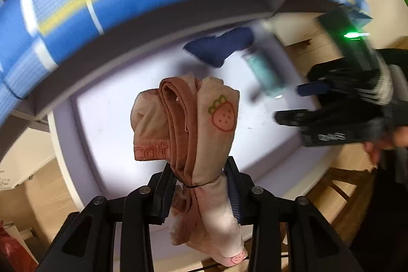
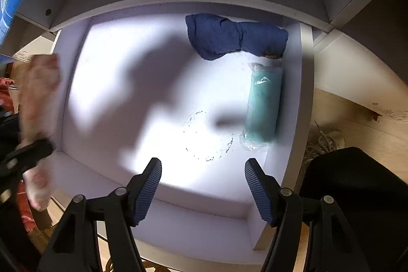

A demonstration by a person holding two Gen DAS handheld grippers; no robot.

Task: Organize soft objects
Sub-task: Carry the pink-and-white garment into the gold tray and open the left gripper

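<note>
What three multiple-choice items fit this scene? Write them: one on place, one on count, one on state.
1. Where is the teal roll? A) on the floor B) in the white box, beside its right wall C) on a shelf
2. How many soft things lie in the box? A) one B) two C) four
3. The right tongs are: A) open, empty B) shut on a sock C) shut on a cup
Key: 1B, it lies along that wall; 2B, the roll and the navy bundle; 3A, they stand spread, nothing between.
</note>
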